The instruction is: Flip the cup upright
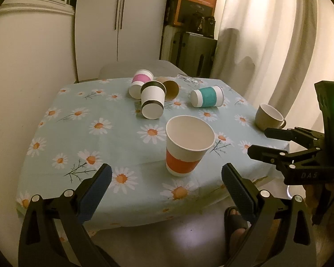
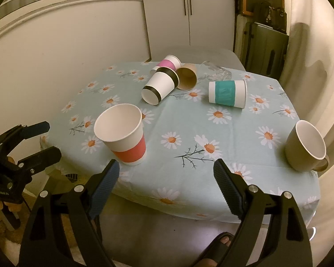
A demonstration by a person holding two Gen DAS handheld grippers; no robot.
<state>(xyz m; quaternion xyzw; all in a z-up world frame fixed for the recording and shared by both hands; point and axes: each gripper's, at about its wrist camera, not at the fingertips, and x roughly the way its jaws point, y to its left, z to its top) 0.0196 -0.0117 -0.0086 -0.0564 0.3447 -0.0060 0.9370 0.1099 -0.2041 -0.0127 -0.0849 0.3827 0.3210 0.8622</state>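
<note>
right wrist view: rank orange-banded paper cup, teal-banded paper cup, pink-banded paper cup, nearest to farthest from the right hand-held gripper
From the right hand-held gripper:
1. Orange-banded white paper cup: upright, near left, just past the left finger.
2. Teal-banded white paper cup: on its side, mid-table, right of centre.
3. Pink-banded white paper cup: on its side, at the far edge of the cluster.

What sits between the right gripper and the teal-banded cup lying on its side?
Nothing visible. From the right gripper, bare tablecloth runs up to the teal-banded cup. The upright orange-banded cup stands off to the left of that line and the mug off to the right.
</note>
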